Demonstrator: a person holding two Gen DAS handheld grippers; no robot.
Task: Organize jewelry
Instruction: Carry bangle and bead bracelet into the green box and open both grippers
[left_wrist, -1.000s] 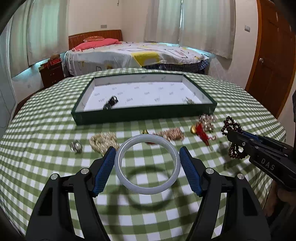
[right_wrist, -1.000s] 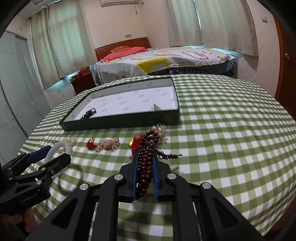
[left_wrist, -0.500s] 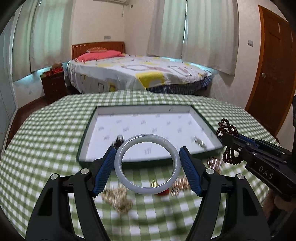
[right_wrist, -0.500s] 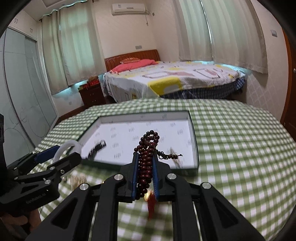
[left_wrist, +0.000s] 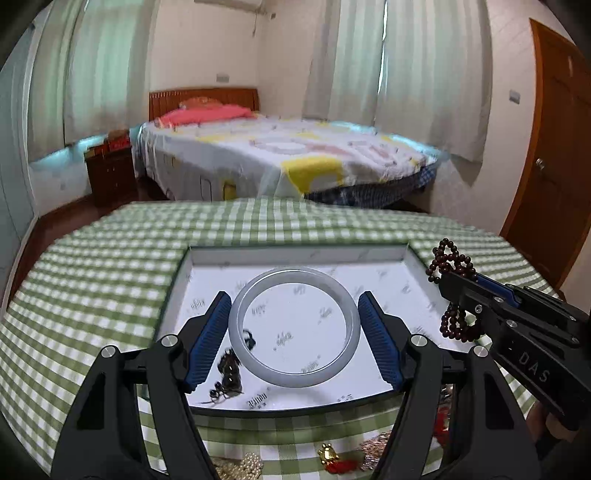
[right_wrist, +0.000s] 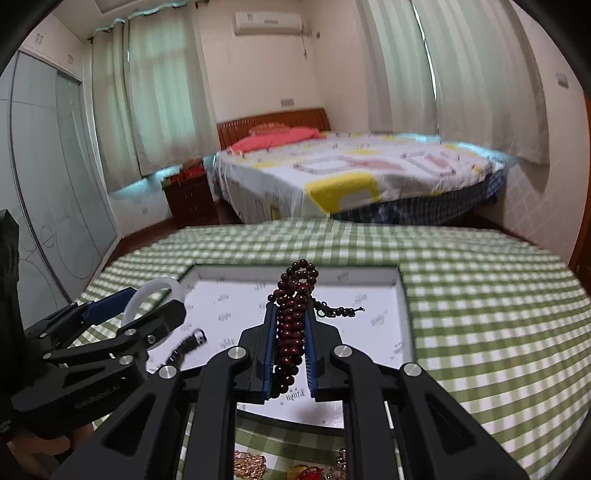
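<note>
My left gripper (left_wrist: 294, 325) is shut on a pale jade bangle (left_wrist: 351, 325) and holds it above the white-lined, dark green tray (left_wrist: 295, 408). My right gripper (right_wrist: 291, 332) is shut on a dark red bead bracelet (right_wrist: 293, 317), also above the tray (right_wrist: 404, 295). In the left wrist view the right gripper (left_wrist: 454, 284) with the beads (left_wrist: 448, 258) shows at the right. In the right wrist view the left gripper (right_wrist: 147, 310) with the bangle (right_wrist: 147, 291) shows at the left. A black jewelry piece (left_wrist: 229, 369) lies in the tray's near left part.
Gold and red jewelry pieces (left_wrist: 332, 458) lie on the green checked tablecloth (left_wrist: 92, 277) in front of the tray; they also show in the right wrist view (right_wrist: 295, 469). A bed (left_wrist: 277, 158), a nightstand and a wooden door (left_wrist: 554, 147) stand beyond the round table.
Both grippers have moved forward and up with their loads, from above the loose jewelry to above the tray. The tray now sits close beneath them.
</note>
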